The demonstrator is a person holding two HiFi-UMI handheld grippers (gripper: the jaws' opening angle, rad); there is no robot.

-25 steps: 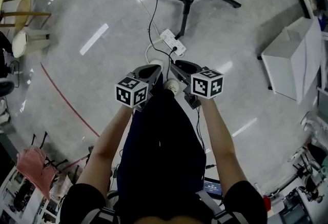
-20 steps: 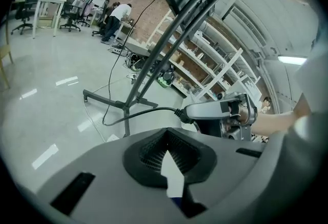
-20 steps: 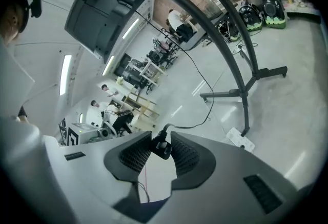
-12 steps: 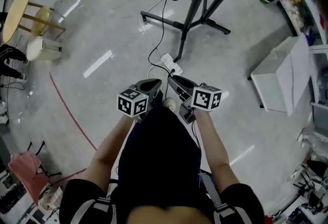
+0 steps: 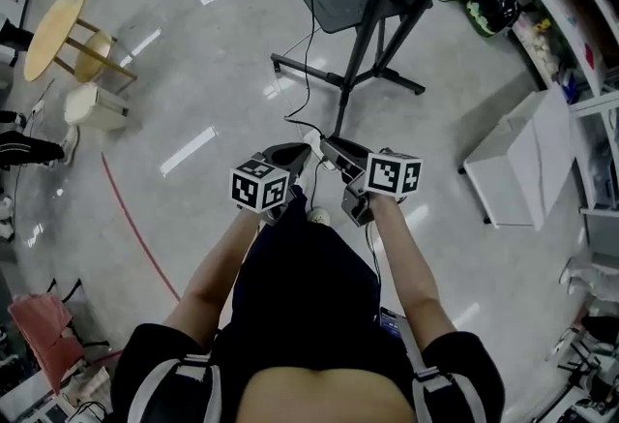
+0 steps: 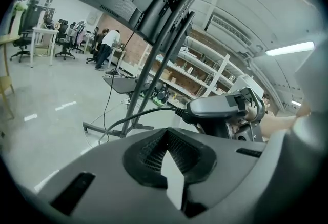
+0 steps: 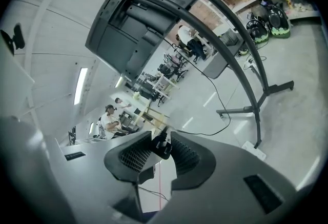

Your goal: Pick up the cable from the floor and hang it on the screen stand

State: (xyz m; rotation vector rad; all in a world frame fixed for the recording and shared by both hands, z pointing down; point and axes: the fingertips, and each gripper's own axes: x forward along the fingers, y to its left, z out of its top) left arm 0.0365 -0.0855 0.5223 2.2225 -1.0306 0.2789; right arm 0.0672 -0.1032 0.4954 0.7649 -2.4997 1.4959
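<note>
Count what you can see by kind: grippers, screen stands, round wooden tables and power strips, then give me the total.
Grippers: 2, left gripper and right gripper
Screen stand: 1
Round wooden table: 1
Power strip: 1
Total: 5

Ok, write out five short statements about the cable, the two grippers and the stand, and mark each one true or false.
1. The right gripper has its jaws closed on the black cable. True.
2. The left gripper grips the cable too. False: its jaws are together with nothing between them.
3. The cable hangs on the screen stand. False: it is in the right gripper and runs down from it toward the floor.
4. The screen stand is in front of the person. True.
5. The round wooden table stands on the person's right. False: it is off to the left.
</note>
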